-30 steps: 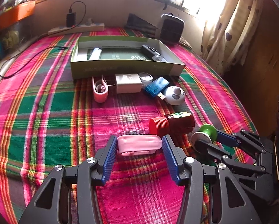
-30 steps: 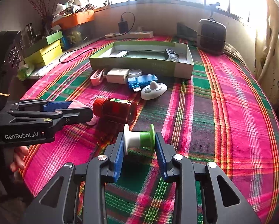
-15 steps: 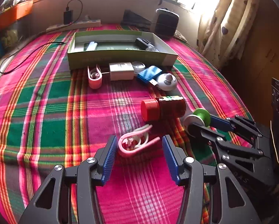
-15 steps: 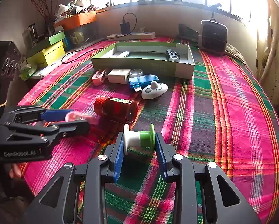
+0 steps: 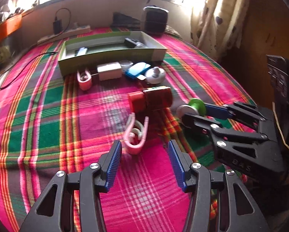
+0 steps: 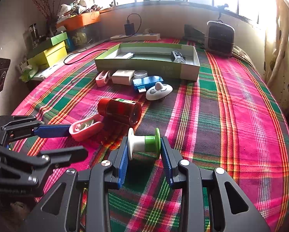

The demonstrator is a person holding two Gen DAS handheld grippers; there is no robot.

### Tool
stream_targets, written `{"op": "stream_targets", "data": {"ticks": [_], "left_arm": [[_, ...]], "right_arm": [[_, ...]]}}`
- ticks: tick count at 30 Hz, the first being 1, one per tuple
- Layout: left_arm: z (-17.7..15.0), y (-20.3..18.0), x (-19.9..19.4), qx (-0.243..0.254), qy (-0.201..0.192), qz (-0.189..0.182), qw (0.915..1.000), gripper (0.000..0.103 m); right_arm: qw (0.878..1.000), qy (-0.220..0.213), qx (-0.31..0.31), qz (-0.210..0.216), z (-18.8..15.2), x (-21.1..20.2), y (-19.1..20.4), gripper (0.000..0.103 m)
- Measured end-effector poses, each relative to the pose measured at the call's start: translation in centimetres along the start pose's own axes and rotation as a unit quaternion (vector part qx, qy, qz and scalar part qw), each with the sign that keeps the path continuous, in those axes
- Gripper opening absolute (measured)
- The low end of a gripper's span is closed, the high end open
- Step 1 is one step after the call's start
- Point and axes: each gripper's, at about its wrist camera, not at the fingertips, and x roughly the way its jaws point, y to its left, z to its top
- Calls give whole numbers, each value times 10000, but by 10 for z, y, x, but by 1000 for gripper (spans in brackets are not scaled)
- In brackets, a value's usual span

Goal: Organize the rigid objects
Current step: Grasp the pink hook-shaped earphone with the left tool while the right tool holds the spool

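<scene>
My left gripper (image 5: 144, 148) stands open low over the plaid cloth. A pink clip (image 5: 136, 135) lies lengthwise between its blue pads, and neither pad presses on it. From the right wrist view the same pink clip (image 6: 86, 128) sits at the tip of the left gripper (image 6: 72, 142). My right gripper (image 6: 144, 143) is shut on a green and white spool (image 6: 144, 144), held just over the cloth. That spool (image 5: 196, 105) and the right gripper (image 5: 192, 111) also show at the right of the left wrist view. A red bottle (image 5: 150, 100) lies on its side beyond both.
An open green box (image 6: 144, 65) at the back holds a white lighter (image 6: 126, 55) and a dark object (image 6: 177, 57). Before it lie a second pink clip (image 5: 83, 79), a white charger (image 5: 109, 73), a blue USB device (image 5: 137, 71) and a white round piece (image 5: 155, 75). A cable (image 5: 24, 65) trails left.
The pink clip lay crosswise between the left pads; it has turned and now points away from them on the cloth. The left gripper has shifted and rolled. The right gripper has kept still.
</scene>
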Motion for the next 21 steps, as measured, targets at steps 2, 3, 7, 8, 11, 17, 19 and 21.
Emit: {"op": "stream_targets", "data": {"ticks": [2,3,7,8,11,17,19,21], "left_arm": [[2,3,1,-23,-28,72,10000,49],[4,4,2,-29,-49,97,9999,49],[8,6,9,13,-21,215,9998,49],[9,5,11,25,-6,234,9997,49],[11,4,14,140,-40,300,9994,49],[14,5,18,209,-69,358,9991,49],[13,4,18,226,-88,367,9990,49],[13,4,18,224,-104,373,9990,49]], "right_arm": [[10000,1,-32,-24,-1,-1,1,33],[10000,3,-39,-33,-1,-1,1,33],[10000,3,-24,-34,-2,-2,1,33],[10000,1,-26,-37,-2,-2,1,33],[10000,2,-30,-35,-2,-2,0,33],[9999,8,-72,-90,-3,-1,1,33],[9999,48,-59,-90,-3,1,1,33],[9999,92,-43,-88,-4,4,0,33]]}}
